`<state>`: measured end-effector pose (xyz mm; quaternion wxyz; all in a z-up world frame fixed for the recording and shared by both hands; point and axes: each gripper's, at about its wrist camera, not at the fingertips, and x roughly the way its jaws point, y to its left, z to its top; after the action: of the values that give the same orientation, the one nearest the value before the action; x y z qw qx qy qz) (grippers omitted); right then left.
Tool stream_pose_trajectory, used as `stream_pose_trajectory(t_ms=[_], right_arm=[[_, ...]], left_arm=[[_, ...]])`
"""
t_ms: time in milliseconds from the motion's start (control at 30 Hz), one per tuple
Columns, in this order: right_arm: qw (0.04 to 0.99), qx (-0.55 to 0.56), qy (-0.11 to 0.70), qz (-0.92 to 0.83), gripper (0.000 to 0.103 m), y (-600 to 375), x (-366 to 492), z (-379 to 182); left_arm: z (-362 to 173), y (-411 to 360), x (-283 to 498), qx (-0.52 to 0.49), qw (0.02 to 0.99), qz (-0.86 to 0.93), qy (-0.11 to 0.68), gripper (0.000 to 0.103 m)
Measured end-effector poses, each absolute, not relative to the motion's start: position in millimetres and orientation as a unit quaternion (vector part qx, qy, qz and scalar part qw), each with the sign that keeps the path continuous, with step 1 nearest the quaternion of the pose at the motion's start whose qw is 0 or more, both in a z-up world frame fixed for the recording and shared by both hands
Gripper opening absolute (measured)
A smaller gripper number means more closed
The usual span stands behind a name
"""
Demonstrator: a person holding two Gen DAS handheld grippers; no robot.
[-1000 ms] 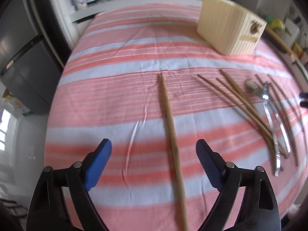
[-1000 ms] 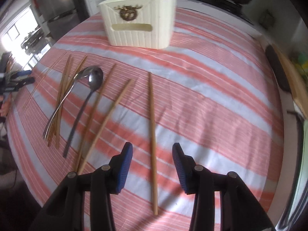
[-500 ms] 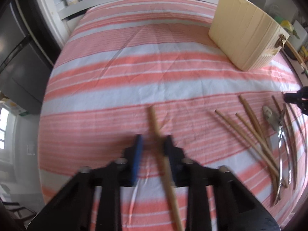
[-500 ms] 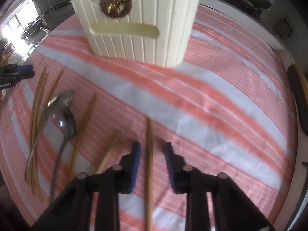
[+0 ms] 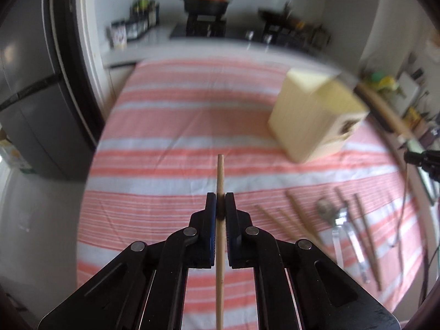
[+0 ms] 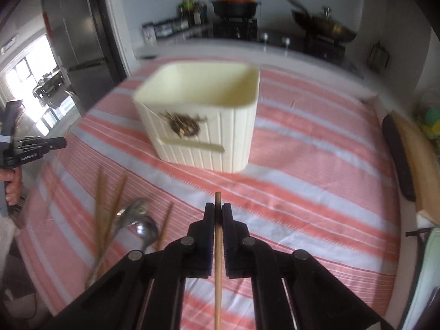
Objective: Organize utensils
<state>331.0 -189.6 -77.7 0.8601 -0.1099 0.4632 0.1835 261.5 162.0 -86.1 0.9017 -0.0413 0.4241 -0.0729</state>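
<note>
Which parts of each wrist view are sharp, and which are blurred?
Left wrist: left claw and its chopstick sharp; cream holder and counter smeared. Right wrist: right claw and chopstick sharp; holder and spoons blurred; window glare at left.

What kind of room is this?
Most likely a home kitchen. A black pot with an orange lid and a wok sit on a stove behind the striped tablecloth, and a tall grey fridge stands at the left.

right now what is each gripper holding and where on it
Left gripper: a chopstick, pinched near its far end. Right gripper: another chopstick, pinched just below its tip.
</note>
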Motion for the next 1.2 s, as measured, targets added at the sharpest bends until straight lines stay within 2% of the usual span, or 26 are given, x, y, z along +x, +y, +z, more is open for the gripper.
stream_pose_trajectory(t_ms=[100, 500, 767, 1000, 1200], right_arm=[[0.881, -0.111, 0.419, 0.190, 0.005, -200.6, 286.7, -30.5], [0.923, -0.069, 0.326, 0.190, 0.005, -214.0, 229.8, 26.1], [0.938, -0.049, 0.288, 0.188, 0.005, -204.5, 252.4, 66.5], [0.947, -0.028, 0.259, 0.187, 0.005, -190.7, 299.8, 109.8], [0.966, -0.013, 0.191, 0.171, 0.005, -177.3, 337.7, 134.4]], left_arm=[[-58.2, 158.8, 239.4, -0.045, 0.915, -0.089, 0.391, 0.005], [9.7, 135.4, 202.2, -0.076, 0.939, -0.132, 0.309, 0.004], [50.5, 121.4, 233.3, -0.063, 0.943, -0.140, 0.294, 0.004], [107.1, 108.8, 282.8, -0.096, 0.956, -0.139, 0.238, 0.004], [105.0, 85.5, 338.4, -0.129, 0.959, -0.127, 0.218, 0.004]])
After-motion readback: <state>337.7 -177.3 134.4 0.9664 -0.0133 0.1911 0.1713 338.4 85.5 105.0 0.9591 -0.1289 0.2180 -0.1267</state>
